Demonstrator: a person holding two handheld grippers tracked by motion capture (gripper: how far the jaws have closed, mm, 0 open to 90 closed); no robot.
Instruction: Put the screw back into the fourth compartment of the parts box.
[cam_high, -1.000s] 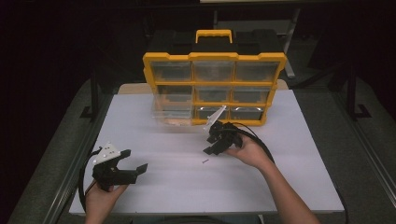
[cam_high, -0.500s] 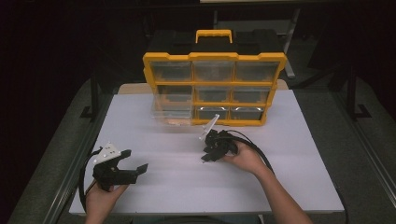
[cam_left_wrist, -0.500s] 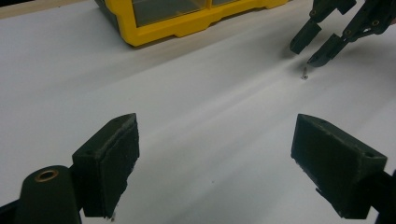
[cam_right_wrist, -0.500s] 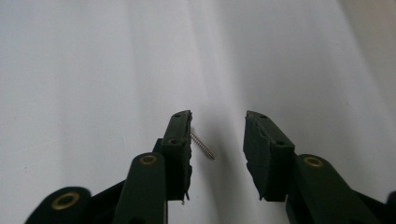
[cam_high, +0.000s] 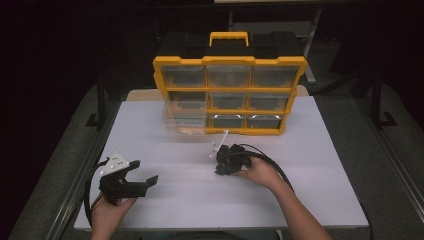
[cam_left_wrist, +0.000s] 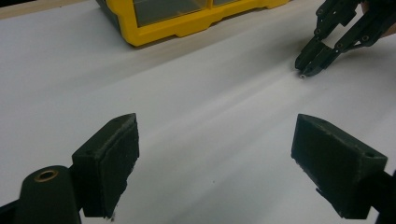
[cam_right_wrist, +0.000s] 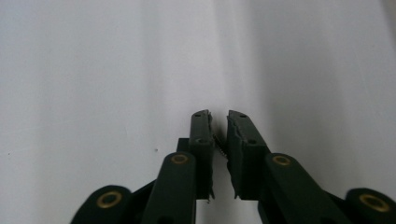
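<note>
Looking down, I see the white desk (cam_high: 310, 195) carrying a yellow drawer organizer (cam_high: 229, 95) at its far side. My left claw (cam_high: 142, 176) rests near the front-left, jaws spread wide, empty. My right claw (cam_high: 218, 167), mid-desk, is nearly closed on a small screw (cam_right_wrist: 218, 142).

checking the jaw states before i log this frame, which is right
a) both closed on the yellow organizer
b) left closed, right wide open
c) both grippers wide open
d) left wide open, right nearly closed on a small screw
d: the left gripper has its jaws spread far apart over the bare white table, while the right gripper has its jaws almost together with a small screw pinched between them.
</note>
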